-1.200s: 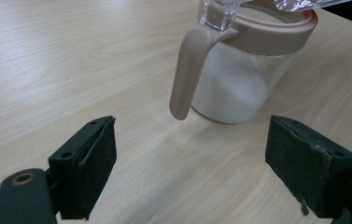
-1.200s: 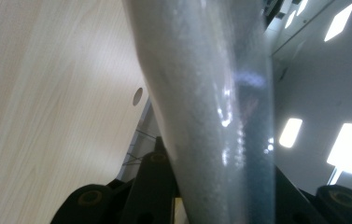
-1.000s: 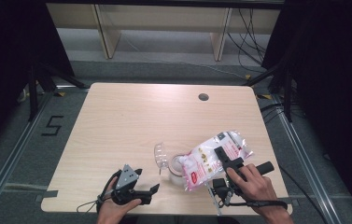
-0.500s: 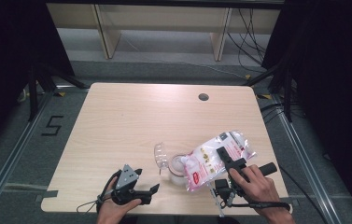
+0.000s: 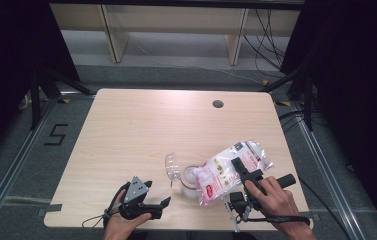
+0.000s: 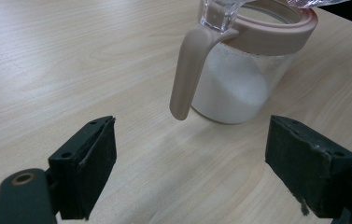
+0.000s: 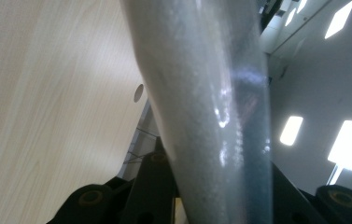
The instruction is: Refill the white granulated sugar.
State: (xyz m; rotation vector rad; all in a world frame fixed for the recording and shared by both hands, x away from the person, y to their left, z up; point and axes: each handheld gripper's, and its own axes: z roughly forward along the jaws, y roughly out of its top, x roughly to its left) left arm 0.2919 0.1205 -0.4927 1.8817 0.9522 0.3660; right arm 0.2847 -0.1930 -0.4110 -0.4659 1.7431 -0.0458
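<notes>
Right gripper (image 5: pixel 240 172) clamped on a plastic bag (image 5: pixel 228 167) of white grains, tilted above the pink-rimmed jar (image 6: pixel 250 65), apparently for pouring. Left gripper (image 5: pixel 148 200) wide apart, holding nothing, jar just ahead of its jaws, handle (image 6: pixel 187 72) facing them, likely poised for steadying.

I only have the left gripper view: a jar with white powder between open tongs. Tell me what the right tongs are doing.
Observer: The right tongs are shut on a bag of white powder, tilted over the jar.
Operator: Report where the jar's lid is.
Observer: A clear lid stands flipped open on the jar's left side in the high view.
Operator: Give me the left tongs' position.
Observer: The left tongs rest low at the table's near edge, left of the jar and apart from it.
</notes>
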